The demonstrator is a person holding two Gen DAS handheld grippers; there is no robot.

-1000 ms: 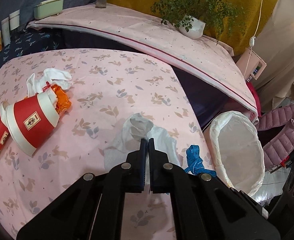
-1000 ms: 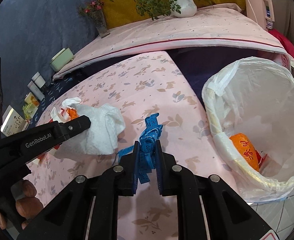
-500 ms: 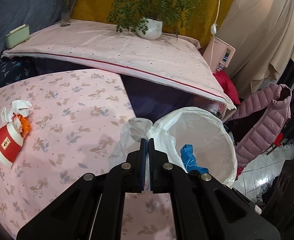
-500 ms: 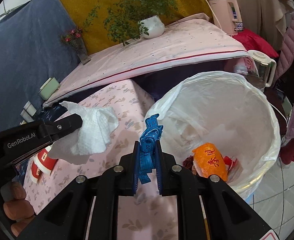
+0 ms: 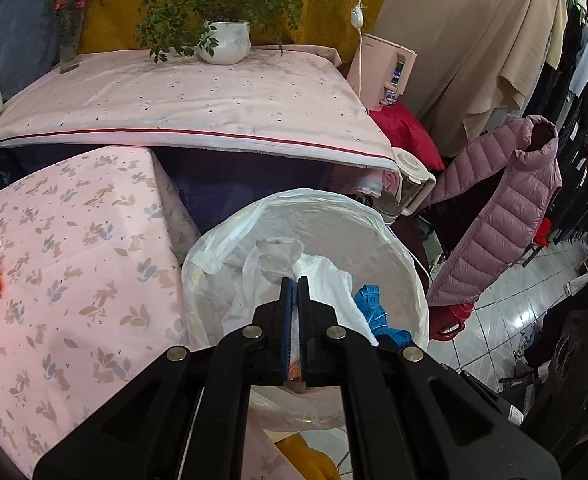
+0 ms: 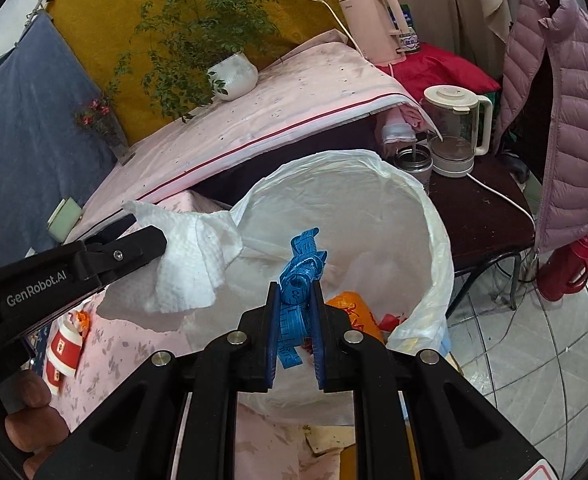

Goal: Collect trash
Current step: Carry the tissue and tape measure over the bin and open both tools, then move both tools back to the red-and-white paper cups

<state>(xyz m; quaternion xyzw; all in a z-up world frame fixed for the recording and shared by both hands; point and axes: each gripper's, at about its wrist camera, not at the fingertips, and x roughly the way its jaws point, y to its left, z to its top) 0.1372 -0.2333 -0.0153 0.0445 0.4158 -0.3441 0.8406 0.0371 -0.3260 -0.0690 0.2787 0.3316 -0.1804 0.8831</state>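
Note:
My left gripper (image 5: 294, 280) is shut on a crumpled white paper towel (image 5: 294, 272) and holds it over the white-bagged trash bin (image 5: 409, 276). From the right wrist view the towel (image 6: 190, 260) hangs at the bin's left rim. My right gripper (image 6: 295, 286) is shut on a bunched blue measuring tape (image 6: 299, 264) and holds it above the bin (image 6: 433, 220). The tape also shows in the left wrist view (image 5: 373, 308). Orange and red wrappers (image 6: 353, 312) lie in the bin.
Red-and-white paper cups (image 6: 64, 348) with tissue lie on the pink floral table (image 5: 74, 260). A blender jug (image 6: 453, 128), a kettle (image 6: 377, 24), a potted plant (image 5: 224, 40) and a pink puffer jacket (image 5: 505, 208) stand around the bin.
Both grippers have carried their loads rightward off the table until they hang over the bin. The towel and the tape stay gripped.

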